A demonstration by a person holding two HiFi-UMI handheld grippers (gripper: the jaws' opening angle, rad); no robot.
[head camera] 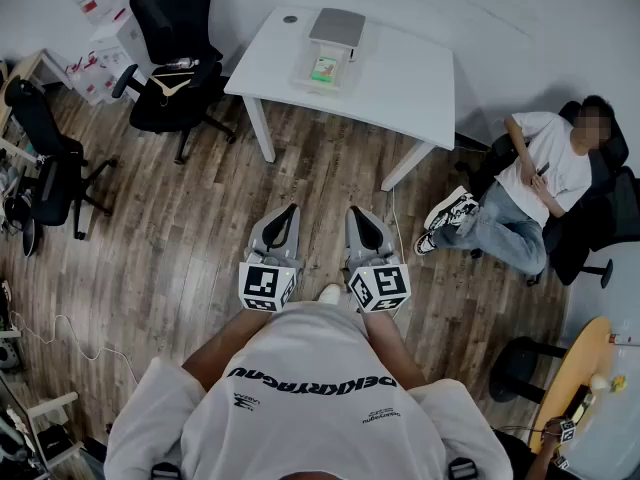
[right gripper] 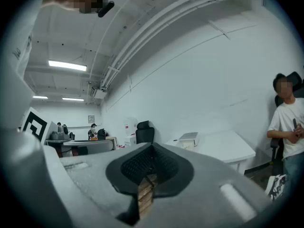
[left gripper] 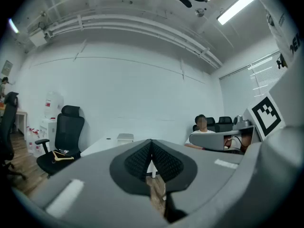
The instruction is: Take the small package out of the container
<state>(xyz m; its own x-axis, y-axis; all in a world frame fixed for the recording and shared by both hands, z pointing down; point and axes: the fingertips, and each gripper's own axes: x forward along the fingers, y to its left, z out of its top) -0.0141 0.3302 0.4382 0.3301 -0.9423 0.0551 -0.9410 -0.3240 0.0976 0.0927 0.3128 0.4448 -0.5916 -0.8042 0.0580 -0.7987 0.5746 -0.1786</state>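
A clear container (head camera: 326,66) stands on the white table (head camera: 400,78) across the room, with a grey lid (head camera: 337,28) lying at its far end. Inside it I can see a small green package (head camera: 324,68). Both grippers are held side by side at chest height, level, pointing toward the table and far short of it. My left gripper (head camera: 292,210) is shut with nothing between its pads (left gripper: 142,158). The right gripper (head camera: 353,211) is also shut and empty, pads (right gripper: 159,161) together. The container shows small in the left gripper view (left gripper: 125,137) and in the right gripper view (right gripper: 188,137).
A black office chair (head camera: 175,63) stands left of the table, and another (head camera: 45,168) by the left wall. A person sits in a chair (head camera: 540,178) at the right. White boxes (head camera: 105,53) are stacked at the back left. Wooden floor (head camera: 330,178) lies between me and the table.
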